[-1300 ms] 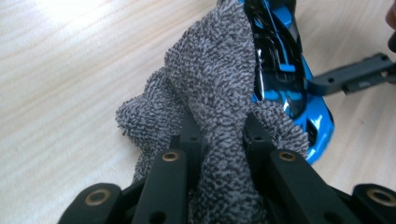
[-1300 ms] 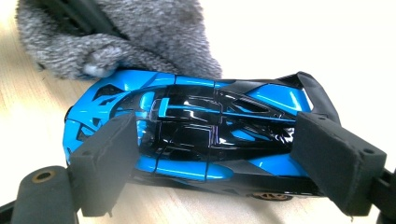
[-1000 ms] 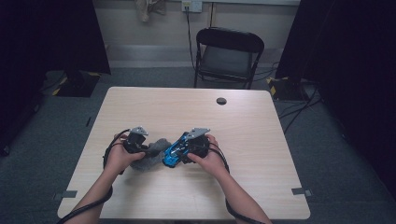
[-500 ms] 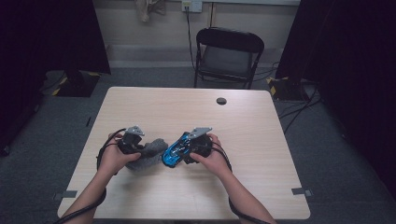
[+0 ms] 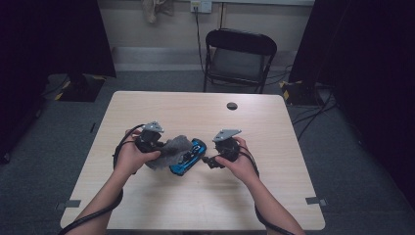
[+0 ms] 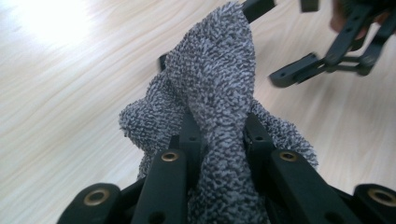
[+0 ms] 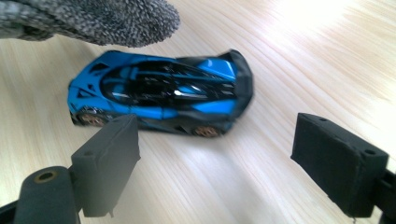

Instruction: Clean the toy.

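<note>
A blue and black toy car (image 5: 187, 157) (image 7: 159, 93) rests on the light wooden table (image 5: 195, 205). My right gripper (image 5: 209, 161) (image 7: 219, 158) stands open just right of the car, its pads apart from it and nothing between them. My left gripper (image 5: 159, 147) (image 6: 219, 135) is shut on a grey terry cloth (image 5: 172, 147) (image 6: 217, 79), which hangs bunched from the jaws just left of and above the car. In the right gripper view a corner of the cloth (image 7: 93, 18) overhangs the car's far side. The left gripper view shows the open right gripper (image 6: 327, 51) farther off.
A small dark round disc (image 5: 232, 105) lies near the table's far edge. A black folding chair (image 5: 238, 58) stands behind the table. Cables run over the floor at the right. Bare tabletop lies in front of and beside both hands.
My right gripper has drawn back to the right, away from the car, which stays on the table. My left hand has lifted a little with the cloth.
</note>
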`<state>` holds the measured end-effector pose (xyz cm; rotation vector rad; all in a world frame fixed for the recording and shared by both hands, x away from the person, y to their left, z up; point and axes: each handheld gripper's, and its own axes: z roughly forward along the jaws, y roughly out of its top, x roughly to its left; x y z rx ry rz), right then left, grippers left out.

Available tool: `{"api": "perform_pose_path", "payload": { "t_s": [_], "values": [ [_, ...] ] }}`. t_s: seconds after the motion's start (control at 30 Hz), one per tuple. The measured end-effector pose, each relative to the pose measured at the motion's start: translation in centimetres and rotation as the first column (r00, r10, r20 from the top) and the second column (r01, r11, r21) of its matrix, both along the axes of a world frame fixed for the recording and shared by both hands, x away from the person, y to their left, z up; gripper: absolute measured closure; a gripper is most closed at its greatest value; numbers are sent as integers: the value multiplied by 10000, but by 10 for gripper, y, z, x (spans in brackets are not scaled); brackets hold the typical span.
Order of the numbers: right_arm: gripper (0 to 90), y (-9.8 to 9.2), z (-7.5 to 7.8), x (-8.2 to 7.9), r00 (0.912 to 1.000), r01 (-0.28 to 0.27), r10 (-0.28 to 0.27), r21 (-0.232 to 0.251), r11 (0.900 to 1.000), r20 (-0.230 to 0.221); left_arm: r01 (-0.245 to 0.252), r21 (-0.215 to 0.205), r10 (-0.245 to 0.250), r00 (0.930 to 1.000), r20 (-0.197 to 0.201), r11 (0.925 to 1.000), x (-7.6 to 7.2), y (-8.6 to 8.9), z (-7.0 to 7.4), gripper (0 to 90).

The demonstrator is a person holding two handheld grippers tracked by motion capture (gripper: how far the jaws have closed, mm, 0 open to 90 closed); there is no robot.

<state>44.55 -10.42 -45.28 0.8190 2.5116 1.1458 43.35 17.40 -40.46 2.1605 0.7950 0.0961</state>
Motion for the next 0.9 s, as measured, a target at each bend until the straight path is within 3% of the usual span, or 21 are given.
{"api": "perform_pose_path", "payload": {
  "t_s": [0.17, 0.33, 0.63, 0.9],
  "values": [
    [146, -18, -1, 0, 9998, 176, -177, -363, 9992, -15, 401, -208, -400, 9992, 61, 9990, 1, -25, 4, 749],
    [146, -38, 2, 2, 9983, 577, -578, -126, 9983, -65, 684, -383, -684, 9977, 33, 9969, 1, -47, 3, 749],
    [146, -71, 7, 2, 9947, 1030, -1025, -489, 9935, 114, 1042, -587, -1053, 9943, -151, 9928, -4, -87, -8, 749],
    [148, -100, 6, -2, 9881, 1534, -1536, -443, 9872, -8, 1484, -311, -1488, 9888, -109, 9884, -6, -127, -19, 746]
  ]
}}
